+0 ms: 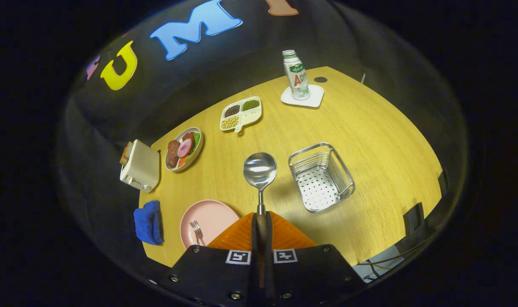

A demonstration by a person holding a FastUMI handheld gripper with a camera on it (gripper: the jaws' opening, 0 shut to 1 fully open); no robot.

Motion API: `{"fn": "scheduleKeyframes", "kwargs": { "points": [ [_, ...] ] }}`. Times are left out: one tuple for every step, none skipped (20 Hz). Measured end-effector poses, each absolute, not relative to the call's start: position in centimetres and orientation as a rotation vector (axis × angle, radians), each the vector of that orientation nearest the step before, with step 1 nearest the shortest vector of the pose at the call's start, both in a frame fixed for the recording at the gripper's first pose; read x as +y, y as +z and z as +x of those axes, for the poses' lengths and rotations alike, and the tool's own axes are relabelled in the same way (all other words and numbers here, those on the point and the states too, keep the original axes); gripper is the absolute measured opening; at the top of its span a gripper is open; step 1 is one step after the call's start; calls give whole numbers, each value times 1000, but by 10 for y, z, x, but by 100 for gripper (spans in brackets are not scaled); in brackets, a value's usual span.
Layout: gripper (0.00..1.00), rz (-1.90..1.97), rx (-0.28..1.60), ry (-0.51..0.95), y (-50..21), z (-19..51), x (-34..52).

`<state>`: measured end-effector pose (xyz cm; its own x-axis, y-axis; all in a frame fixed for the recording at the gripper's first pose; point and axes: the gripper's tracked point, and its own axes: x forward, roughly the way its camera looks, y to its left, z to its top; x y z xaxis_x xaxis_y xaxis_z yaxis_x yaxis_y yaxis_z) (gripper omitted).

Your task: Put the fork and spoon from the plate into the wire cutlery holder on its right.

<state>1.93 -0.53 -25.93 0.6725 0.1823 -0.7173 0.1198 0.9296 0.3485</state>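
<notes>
- One wooden table (370, 140) carries everything.
- One toaster (139, 167) with a slice of bread in it stands at the table's far-left edge.
- One wire cutlery holder (321, 177) stands empty, to the right of the spoon.
- One pink plate (216, 215) lies just left of the fingers, one fork (196, 230) on it.
- One oval dish of food (184, 149), one divided tray of beans (240, 113).
- One blue cloth (148, 221).
- One bottle (296, 75) on one white coaster (315, 99).
- One gripper (261, 221), fingers pinched narrow on the handle of one spoon (260, 169), bowl raised ahead of them.
</notes>
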Motion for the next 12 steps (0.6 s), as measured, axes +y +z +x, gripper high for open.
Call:
{"fn": "scheduleKeyframes", "kwargs": {
  "points": [
    [5, 397, 844, 14, -261, 17, -15],
    [5, 409, 848, -5, -263, 15, -23],
    [5, 420, 854, -22, -264, 13, -31],
    [5, 427, 865, -34, -266, 9, -37],
    [5, 434, 876, -45, -269, 7, -42],
    [5, 441, 889, -56, -271, 5, -47],
    [5, 449, 901, -67, -273, 5, -50],
    [5, 457, 912, -74, -275, 4, -52],
    [5, 460, 923, -76, -276, 4, -54],
    [5, 459, 933, -79, -276, 4, -55],
    [5, 458, 937, -83, -276, 5, -56],
    [5, 456, 940, -87, -276, 6, -57]
  ]
}}
